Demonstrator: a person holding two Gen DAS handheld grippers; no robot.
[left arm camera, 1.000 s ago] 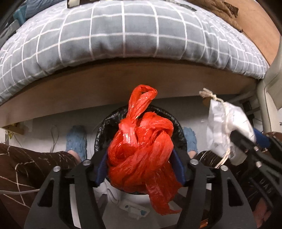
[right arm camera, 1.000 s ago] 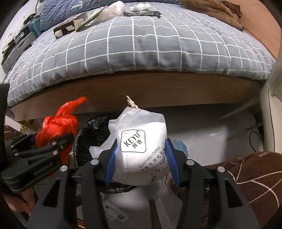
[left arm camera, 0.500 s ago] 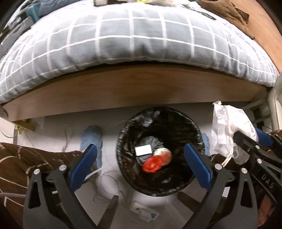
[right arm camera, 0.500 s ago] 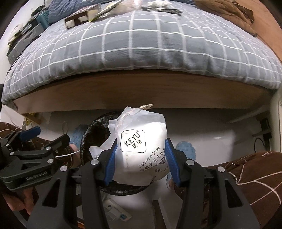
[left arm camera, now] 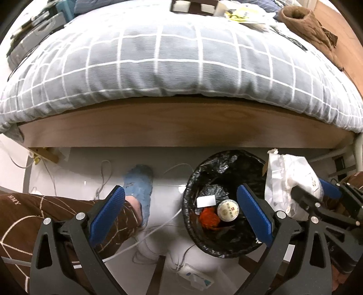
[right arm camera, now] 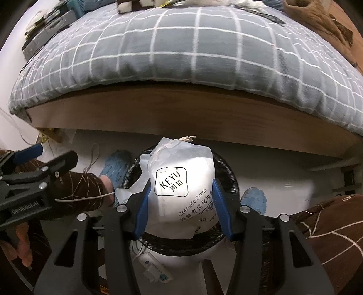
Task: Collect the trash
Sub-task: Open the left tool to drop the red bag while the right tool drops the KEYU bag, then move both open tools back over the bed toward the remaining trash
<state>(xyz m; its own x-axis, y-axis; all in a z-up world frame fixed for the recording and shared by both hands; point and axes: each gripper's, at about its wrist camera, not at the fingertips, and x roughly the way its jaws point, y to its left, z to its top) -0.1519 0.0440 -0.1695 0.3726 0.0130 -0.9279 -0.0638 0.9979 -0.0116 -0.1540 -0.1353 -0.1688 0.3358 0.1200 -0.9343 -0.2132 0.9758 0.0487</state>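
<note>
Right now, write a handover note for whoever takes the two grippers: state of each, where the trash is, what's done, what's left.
Left gripper: open, nothing between its pads; its jaws have just been opening.
Right gripper: shut on the white cotton-pad bag, held over the bin.
Bin: black-lined, on the floor by the bed. The red bag lies inside with a round lid and a white scrap.
Done: red bag binned.
Left: release the white bag into the bin; packaging on the bed probably comes next.
</note>
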